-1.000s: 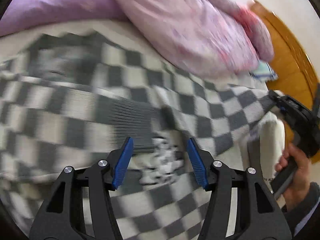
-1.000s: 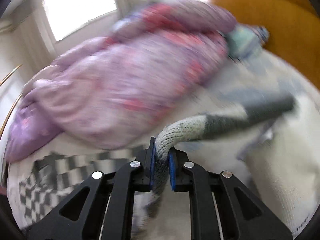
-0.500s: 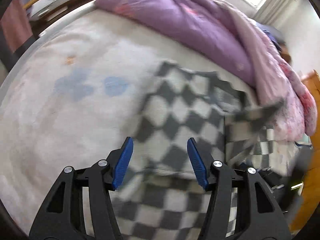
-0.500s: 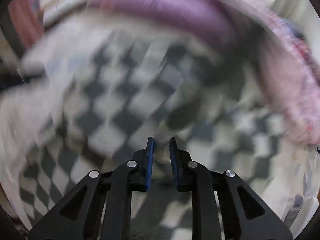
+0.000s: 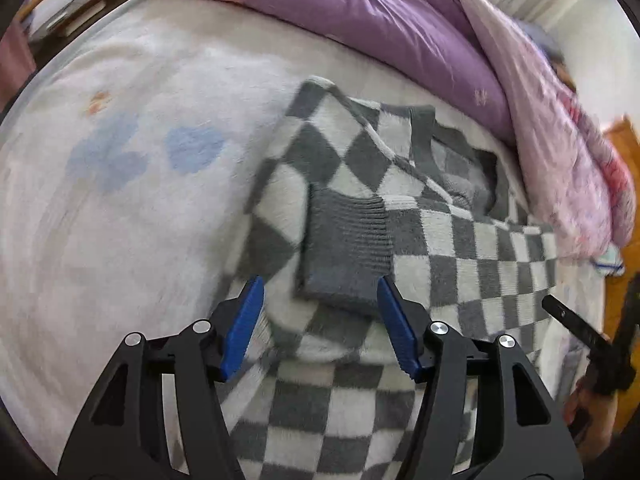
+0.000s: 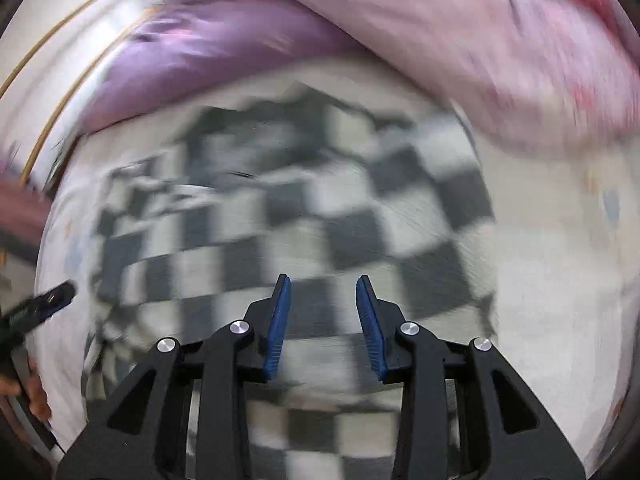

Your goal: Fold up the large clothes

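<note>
The checkered sweater (image 5: 400, 208) is lying spread on the bed (image 5: 120, 220), toward the far edge where the bedding is piled. It is showing a grey and off-white check, fuzzy in texture, with a plain grey ribbed cuff (image 5: 344, 252) at the end of a sleeve that is lying folded across the body. The neckline is sitting toward the far edge, its inner side facing up. In the right wrist view the same sweater (image 6: 320, 220) is appearing heavily blurred, filling the middle of the bed (image 6: 560, 280).

The left gripper (image 5: 320, 324) is pointing steeply down over the cuff, its blue pads standing wide on either side of it and pressing on nothing; the jaws are opening. The right gripper (image 6: 323, 320) is hanging above the checkered cloth, its jaws moderately apart and opening, with nothing clamped between them.

A purple duvet (image 5: 360, 12) and a pink floral quilt (image 5: 560, 132) are lying heaped along the far edge of the bed, just beside the sweater's upper hem and shoulder. The bed cover is showing pale blue and orange printed marks. A wooden headboard (image 5: 622, 152) is standing beyond the right corner. A person's hand (image 6: 34, 394) is showing at the left edge of the right wrist view.
</note>
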Action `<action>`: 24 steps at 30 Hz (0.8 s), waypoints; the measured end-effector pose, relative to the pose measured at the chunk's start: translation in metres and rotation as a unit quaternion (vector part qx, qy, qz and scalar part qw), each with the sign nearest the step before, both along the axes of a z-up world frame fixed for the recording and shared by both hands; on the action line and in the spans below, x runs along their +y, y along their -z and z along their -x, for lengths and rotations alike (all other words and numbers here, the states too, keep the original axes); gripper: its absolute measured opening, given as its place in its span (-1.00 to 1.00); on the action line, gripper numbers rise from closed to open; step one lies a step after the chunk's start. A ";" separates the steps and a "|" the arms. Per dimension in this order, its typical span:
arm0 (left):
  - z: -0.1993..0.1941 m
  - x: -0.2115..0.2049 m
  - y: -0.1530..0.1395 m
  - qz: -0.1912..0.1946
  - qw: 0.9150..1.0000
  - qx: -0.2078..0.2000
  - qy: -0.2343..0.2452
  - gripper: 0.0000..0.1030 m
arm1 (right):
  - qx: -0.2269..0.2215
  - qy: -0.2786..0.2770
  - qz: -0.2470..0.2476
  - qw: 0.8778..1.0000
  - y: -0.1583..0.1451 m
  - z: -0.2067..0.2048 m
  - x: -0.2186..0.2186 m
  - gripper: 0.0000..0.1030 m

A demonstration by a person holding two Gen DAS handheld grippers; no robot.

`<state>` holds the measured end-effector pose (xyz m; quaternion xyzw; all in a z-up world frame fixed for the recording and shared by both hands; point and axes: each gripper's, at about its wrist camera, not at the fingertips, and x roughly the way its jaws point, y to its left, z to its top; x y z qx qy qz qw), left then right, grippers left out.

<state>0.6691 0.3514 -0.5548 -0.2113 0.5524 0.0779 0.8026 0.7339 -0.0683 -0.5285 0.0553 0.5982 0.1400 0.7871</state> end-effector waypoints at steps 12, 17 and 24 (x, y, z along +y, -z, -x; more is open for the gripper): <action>-0.100 0.031 0.002 0.003 1.000 0.018 -0.001 0.38 | 0.001 0.043 -0.004 0.999 -0.009 -0.056 -0.026 0.03; -0.137 0.048 0.013 -0.017 0.999 0.031 -0.011 0.39 | -0.007 0.094 -0.003 0.996 -0.003 -0.108 -0.035 0.10; -0.170 0.051 0.052 -0.038 0.996 0.076 -0.002 0.39 | 0.032 0.133 -0.016 0.990 0.035 -0.154 -0.047 0.11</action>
